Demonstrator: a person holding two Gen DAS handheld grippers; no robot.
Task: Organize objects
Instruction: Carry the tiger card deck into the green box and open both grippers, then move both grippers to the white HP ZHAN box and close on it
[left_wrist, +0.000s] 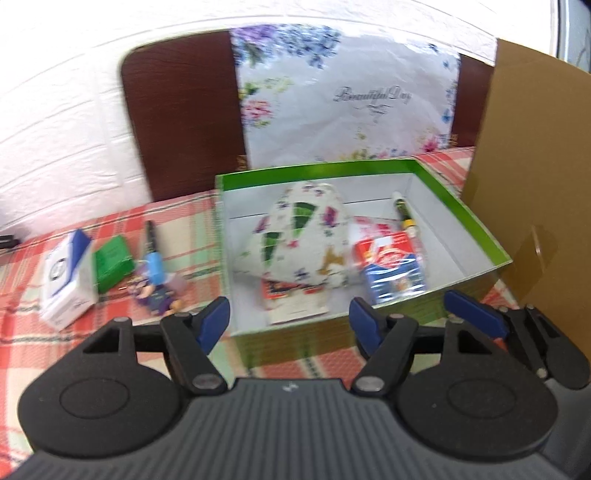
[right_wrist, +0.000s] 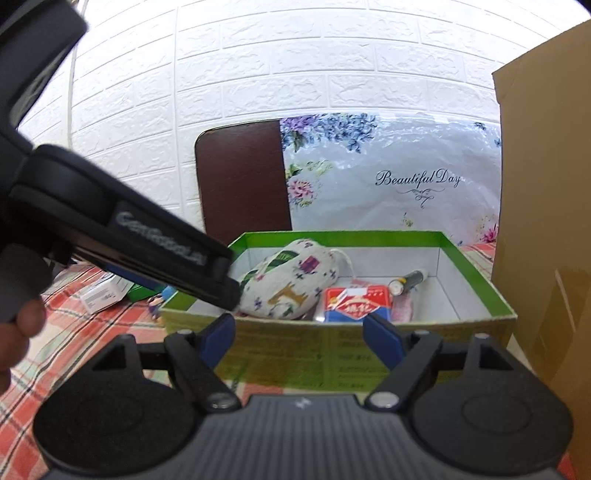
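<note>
With the patterned pouch (left_wrist: 303, 236) already lying in the green box (left_wrist: 461, 206), both grippers' fingers hang open and empty, so next the left gripper (left_wrist: 288, 314) likely reaches (leftward) for the counter's (left_wrist: 37, 332) leftover green packet (left_wrist: 112, 260).

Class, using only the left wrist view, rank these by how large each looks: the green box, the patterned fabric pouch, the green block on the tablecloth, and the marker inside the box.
1. green box
2. patterned fabric pouch
3. green block
4. marker

The marker lies farther from the camera, so its last place is unsure.
</note>
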